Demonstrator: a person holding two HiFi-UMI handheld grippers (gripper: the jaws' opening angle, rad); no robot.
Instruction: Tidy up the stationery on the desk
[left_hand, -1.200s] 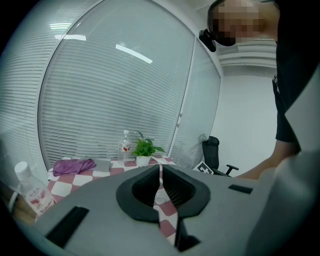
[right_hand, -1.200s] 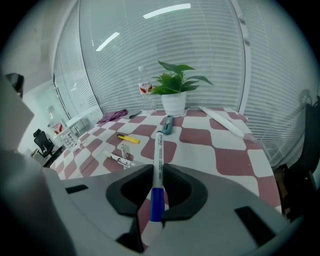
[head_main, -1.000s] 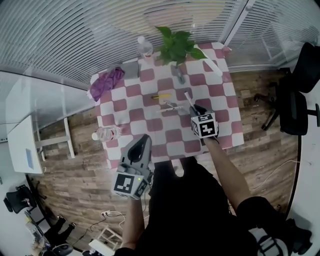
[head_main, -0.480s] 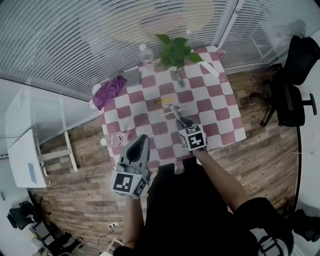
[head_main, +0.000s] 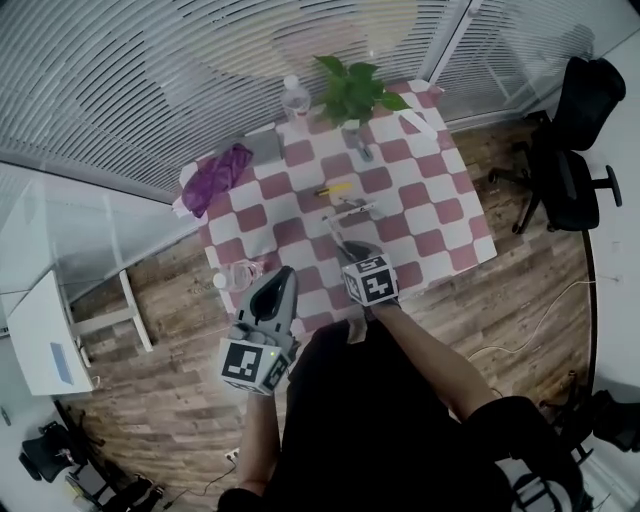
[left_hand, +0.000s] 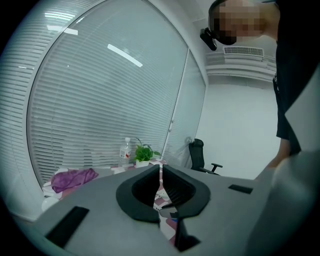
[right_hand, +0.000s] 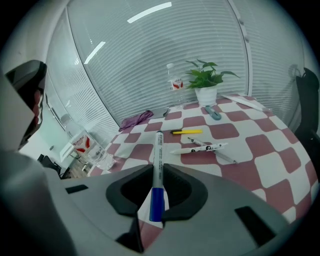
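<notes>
left tongs (left_hand: 160, 169) — shut tight, nothing between | right tongs (right_hand: 158, 172) — clamped on a white marker (right_hand: 159, 147) with blue end, barrel jutting forward over the checkered bench (right_hand: 265, 165)

Bright daylight through blinds; strong fisheye distortion.

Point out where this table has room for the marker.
Bare: the tablecloth's right side, from the white pens to the edge, and the patch between purple cloth and lying bottle. Crowded: around those pens and the far edge by the plant.
</notes>
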